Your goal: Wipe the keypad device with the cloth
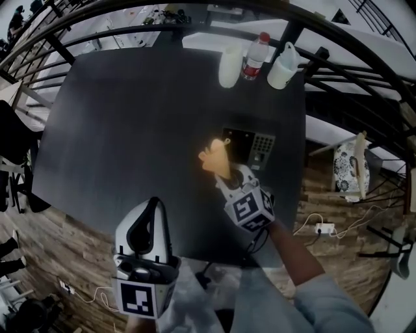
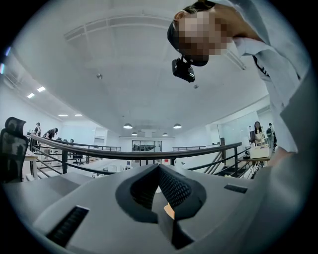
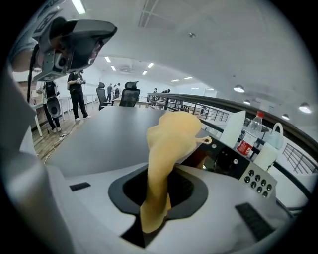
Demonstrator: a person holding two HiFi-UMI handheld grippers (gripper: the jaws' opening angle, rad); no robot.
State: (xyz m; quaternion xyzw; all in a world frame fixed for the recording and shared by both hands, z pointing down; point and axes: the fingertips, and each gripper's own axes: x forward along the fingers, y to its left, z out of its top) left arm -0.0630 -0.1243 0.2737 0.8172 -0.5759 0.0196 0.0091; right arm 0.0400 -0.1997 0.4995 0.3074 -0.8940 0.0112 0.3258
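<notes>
Wooden flooring and a curved black railing point(image 1: 195, 19) ring a dark desk point(image 1: 130, 117), and both tongs are held over its near edge. The right tongs point(image 1: 224, 179) are clenched on a yellow cloth point(image 1: 216, 158). In the right gripper view the 2 jaws pinch the lower end of the cloth point(image 3: 171, 139), and the rest rises out of the right tongs point(image 3: 158, 196) in a crumpled fold. The keypad device point(image 1: 250, 148) lies flat on the desk just ahead of these tongs and slightly to their right. It is a black panel with a grid of round buttons at one end point(image 3: 238, 166). From the head view the cloth overlaps the device's left edge, but I cannot tell whether it touches the panel.

The left tongs point(image 1: 154, 201) sit well to the left of the right ones, nearer the person, tilted upward so their camera sees ceiling lights. Their jaws point(image 2: 159, 168) are pressed together with nothing between them.

Far beyond the right tongs, at the desk's back edge, 3 things stand in a row: a white cup point(image 1: 230, 65), a clear bottle with a red cap point(image 1: 255, 57) and a white jug point(image 1: 284, 65).
</notes>
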